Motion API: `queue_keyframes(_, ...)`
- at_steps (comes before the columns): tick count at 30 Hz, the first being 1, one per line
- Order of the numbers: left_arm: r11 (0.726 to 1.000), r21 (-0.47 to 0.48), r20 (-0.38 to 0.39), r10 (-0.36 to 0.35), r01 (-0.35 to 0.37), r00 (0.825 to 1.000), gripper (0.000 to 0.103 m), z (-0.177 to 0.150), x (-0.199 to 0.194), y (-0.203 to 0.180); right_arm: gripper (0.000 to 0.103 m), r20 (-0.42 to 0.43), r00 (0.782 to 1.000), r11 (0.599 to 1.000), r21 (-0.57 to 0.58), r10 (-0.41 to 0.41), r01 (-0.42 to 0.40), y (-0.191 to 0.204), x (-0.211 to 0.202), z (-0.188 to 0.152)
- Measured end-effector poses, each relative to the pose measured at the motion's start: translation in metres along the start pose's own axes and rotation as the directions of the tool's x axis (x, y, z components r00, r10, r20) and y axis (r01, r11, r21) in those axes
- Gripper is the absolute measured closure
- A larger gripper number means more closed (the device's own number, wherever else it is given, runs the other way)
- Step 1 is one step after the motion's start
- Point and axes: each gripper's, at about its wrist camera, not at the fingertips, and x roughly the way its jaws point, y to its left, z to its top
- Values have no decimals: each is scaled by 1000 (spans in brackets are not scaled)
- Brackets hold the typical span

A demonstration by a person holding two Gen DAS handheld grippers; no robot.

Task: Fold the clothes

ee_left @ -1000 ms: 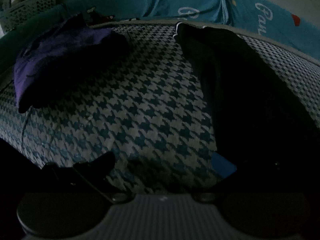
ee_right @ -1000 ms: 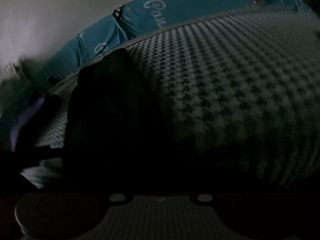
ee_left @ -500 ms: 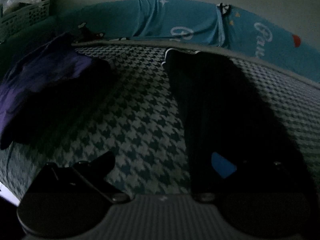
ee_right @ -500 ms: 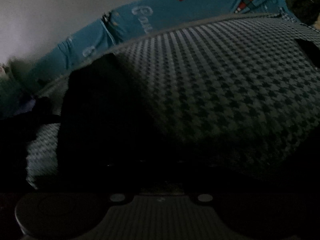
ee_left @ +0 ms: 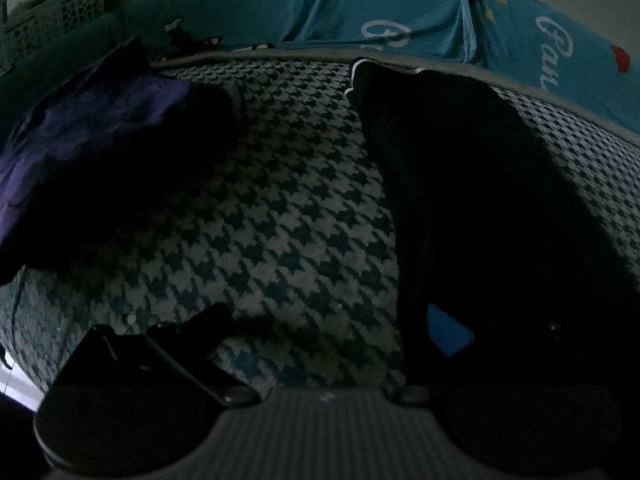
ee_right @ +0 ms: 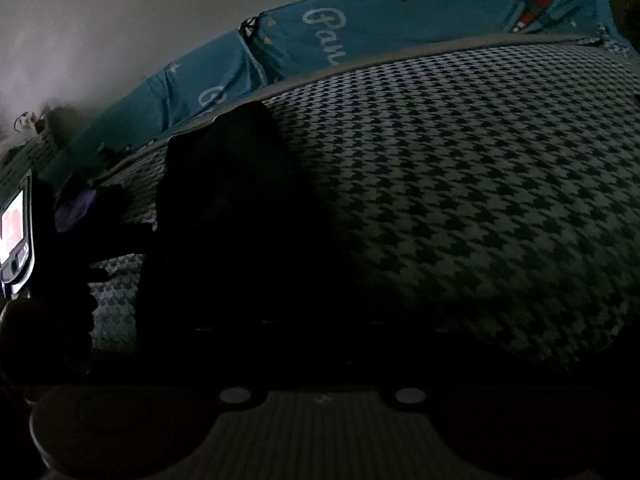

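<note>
Very dim room. Work surface is a houndstooth cover point(ee_left: 280, 216), teal-and-pale check, filling the middle of both wrist views.

Dark garment point(ee_left: 480, 200): a long black strip lying flat on the cover, running from the upper centre of the left wrist view down to its lower right. In the right wrist view the same garment point(ee_right: 224, 216) fills the left-centre and sinks into shadow toward the bottom. White trim shows at its far end, near the cover's edge.

Purple garment point(ee_left: 92, 136): bundled at the upper left of the left wrist view, well apart from the black one, bare check between them.

Left gripper point(ee_left: 332, 332): tilted downward over the cover, low in frame. Left finger point(ee_left: 192, 336) shows as a dark wedge at lower left. A blue pad point(ee_left: 446, 330) on the right side sits against the black garment's near edge. The fingers stand wide apart, bare check visible between them; nothing clamped.

Right gripper point(ee_right: 320, 344): also angled down, over the garment's near end. Its fingers are lost in black at the bottom of the frame. Jaws have just been opening; whether cloth is between them, and whether they now stand apart, I cannot tell.

Behind the cover: a teal printed sheet point(ee_left: 360, 12) with white script, across the top of both views. A pale lattice basket point(ee_left: 48, 20) sits in the far upper left corner. A lit screen point(ee_right: 14, 236) glows at the left edge of the right wrist view.
</note>
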Motion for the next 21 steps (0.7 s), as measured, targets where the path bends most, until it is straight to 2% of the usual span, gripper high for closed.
queue_keyframes(4,1000,6,-2,6,-6,1000,0,-1,-2,0,77,-2,1000,999,-28,21,-21,5,8,8)
queue_keyframes(12,1000,9,-4,0,0,1000,0,-4,-4,3,75,-25,997,986,-144,76,-79,19,26,29)
queue_keyframes(21,1000,14,-6,-10,10,1000,0,-7,-6,5,70,-51,992,977,-176,117,-124,18,47,53)
